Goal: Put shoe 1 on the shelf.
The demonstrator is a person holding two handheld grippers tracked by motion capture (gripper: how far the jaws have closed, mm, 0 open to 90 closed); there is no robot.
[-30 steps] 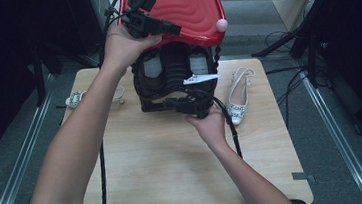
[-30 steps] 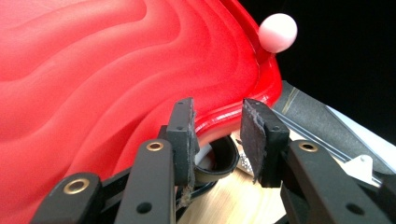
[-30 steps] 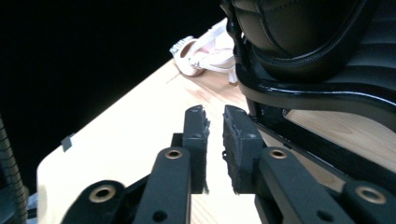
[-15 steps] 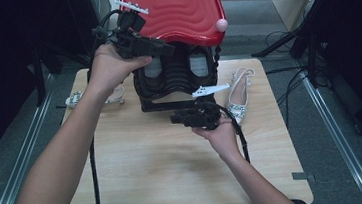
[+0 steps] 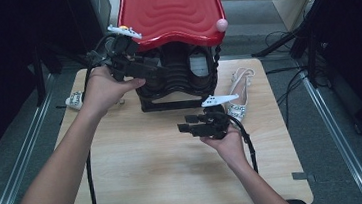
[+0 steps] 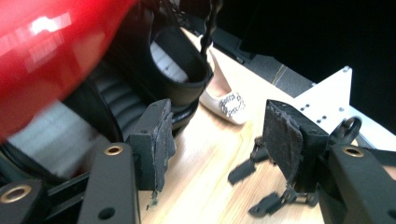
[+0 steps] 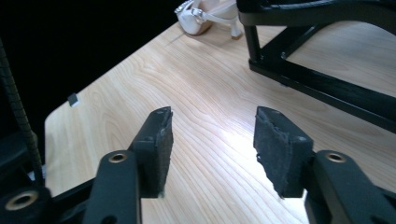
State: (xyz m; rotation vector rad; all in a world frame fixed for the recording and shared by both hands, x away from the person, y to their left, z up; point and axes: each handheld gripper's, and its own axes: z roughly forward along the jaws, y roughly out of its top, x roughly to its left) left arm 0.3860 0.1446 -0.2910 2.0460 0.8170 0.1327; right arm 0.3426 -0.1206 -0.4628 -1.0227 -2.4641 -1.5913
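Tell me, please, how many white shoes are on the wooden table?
2: one white jewelled slingback shoe right of the black rack; another white jewelled shoe left of it, partly behind the person's left hand.

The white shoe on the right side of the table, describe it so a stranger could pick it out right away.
Start at the big red-topped black rack at the table's far edge. Just right of its base lies the white shoe, a slingback with a sparkly band across the toe. The other white shoe lies left of the rack.

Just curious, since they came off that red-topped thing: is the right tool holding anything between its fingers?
No, the right gripper has open fingers, with bare wooden table between them.
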